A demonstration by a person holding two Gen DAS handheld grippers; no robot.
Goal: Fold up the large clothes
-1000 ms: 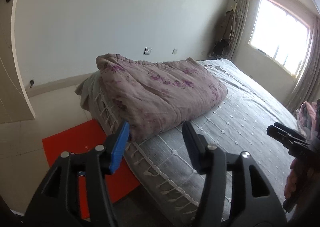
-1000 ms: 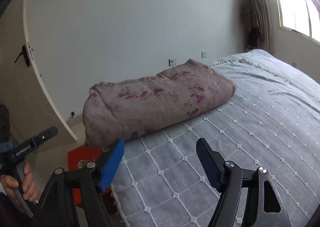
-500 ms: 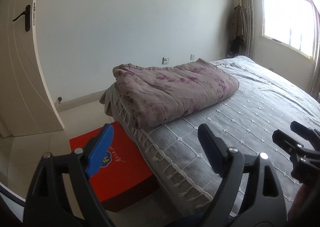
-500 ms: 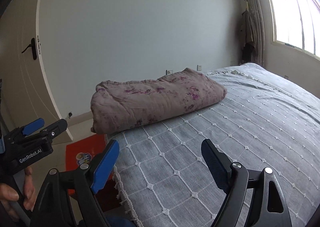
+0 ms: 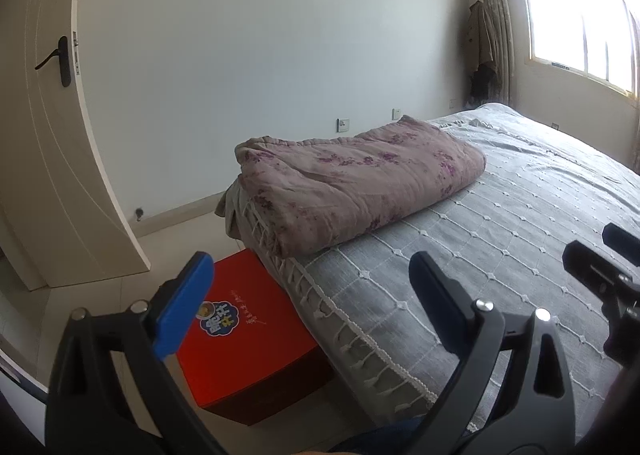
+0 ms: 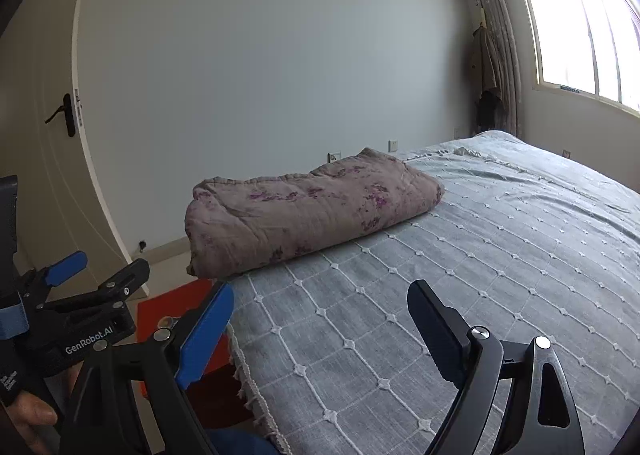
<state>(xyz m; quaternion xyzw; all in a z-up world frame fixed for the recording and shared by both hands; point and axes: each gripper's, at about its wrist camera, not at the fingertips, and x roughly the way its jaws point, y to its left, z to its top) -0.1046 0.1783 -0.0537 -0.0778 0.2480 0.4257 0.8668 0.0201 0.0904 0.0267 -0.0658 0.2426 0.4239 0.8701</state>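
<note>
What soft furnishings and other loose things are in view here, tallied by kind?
Folded floral quilt: 1
Grey bedspread: 1
Red box: 1
Claws, both open and empty: 2, left claw and right claw
Total: 5

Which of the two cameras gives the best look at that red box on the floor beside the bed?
The left wrist view: the red box shows its whole top and printed label, beside the bed. In the right wrist view only a strip of it shows, behind the blue finger and the bed's edge.
</note>
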